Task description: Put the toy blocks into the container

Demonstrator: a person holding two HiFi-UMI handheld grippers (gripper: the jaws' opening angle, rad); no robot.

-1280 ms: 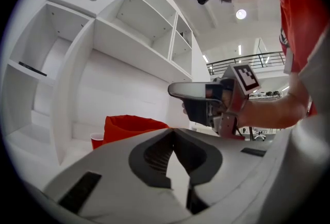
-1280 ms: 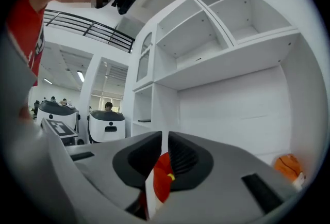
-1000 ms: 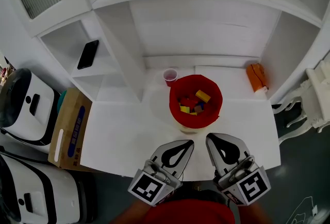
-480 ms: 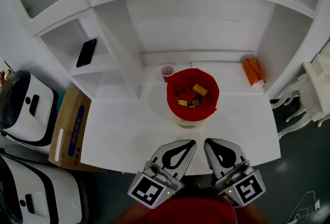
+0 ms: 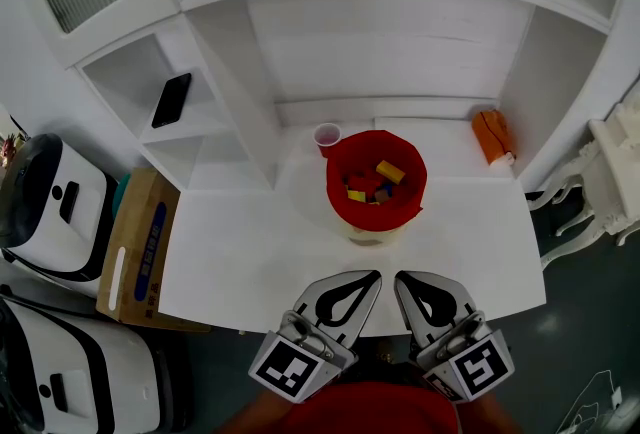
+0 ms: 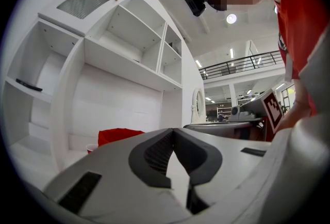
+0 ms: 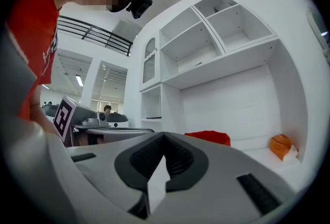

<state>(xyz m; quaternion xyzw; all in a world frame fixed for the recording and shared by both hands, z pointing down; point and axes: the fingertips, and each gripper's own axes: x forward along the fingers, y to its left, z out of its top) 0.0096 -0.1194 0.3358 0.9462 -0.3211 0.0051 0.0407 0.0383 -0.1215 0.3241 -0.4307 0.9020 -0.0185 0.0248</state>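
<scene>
The pads of my left gripper (image 5: 371,276) are pressed together with nothing between them, and my right gripper (image 5: 402,277) is the same: tips meeting, empty. The left gripper view (image 6: 172,130) and right gripper view (image 7: 164,134) both show the dark ribbed pads closing to a point on bare air. The 2 grippers sit side by side at the near edge of the white desk (image 5: 240,257), held level. Their noses angle slightly toward each other and aim at the red container (image 5: 333,184), with the marker cubes back by my red shirt. The container stands well ahead of my tips, in the middle of the desk. The toy blocks (image 5: 390,171) I can see lie inside it, yellow and red pieces among them, and I see none loose on the desk, so I judge the job about done. The blocks look small, hard, light and smooth-faced, so I would pinch 1 across 2 flat opposite sides, not at a corner. The container's red wall looks soft and likely to give if bumped. A small pink cup (image 5: 326,138) stands just beside its far left rim, and an orange object (image 5: 494,136) lies well off to the right.
</scene>
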